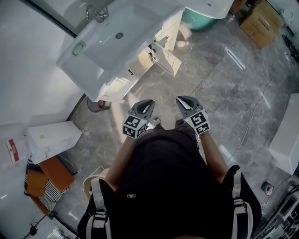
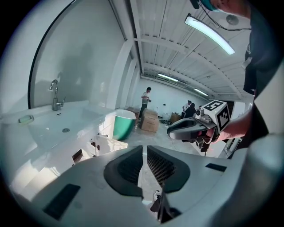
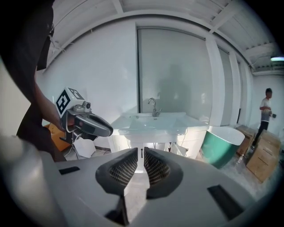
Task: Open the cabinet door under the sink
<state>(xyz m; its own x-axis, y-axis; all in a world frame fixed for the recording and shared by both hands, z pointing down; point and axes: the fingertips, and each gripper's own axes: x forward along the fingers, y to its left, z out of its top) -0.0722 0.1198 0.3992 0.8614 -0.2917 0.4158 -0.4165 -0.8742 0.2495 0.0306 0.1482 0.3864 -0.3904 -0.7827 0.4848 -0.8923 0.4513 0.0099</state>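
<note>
1. The left gripper (image 1: 148,103) and the right gripper (image 1: 180,99) are held side by side at chest height, well apart from the vanity.
2. In the left gripper view, the left gripper's jaws are seen pressed almost together, with only a thin slit between them and nothing in it.
3. In the right gripper view, the jaws of the right gripper (image 3: 142,153) are likewise drawn together on nothing.
4. The white sink (image 1: 88,70) is seen at the upper left of the head view, with a chrome faucet (image 1: 96,13) at its back and a green soap dish (image 1: 78,48) on its rim.
5. Below the sink, a white cabinet door (image 1: 169,59) is seen swung outward from the cabinet front; it is touched by neither gripper.
6. Black-and-white square patterns are carried by each marker cube (image 1: 134,127); no letters can be read on them.
7. A red-and-white label (image 1: 13,149) is seen at the left edge, and its print is too small to read.
8. A teal bathtub (image 1: 201,21) and cardboard boxes (image 1: 260,23) are seen beyond the vanity.
</note>
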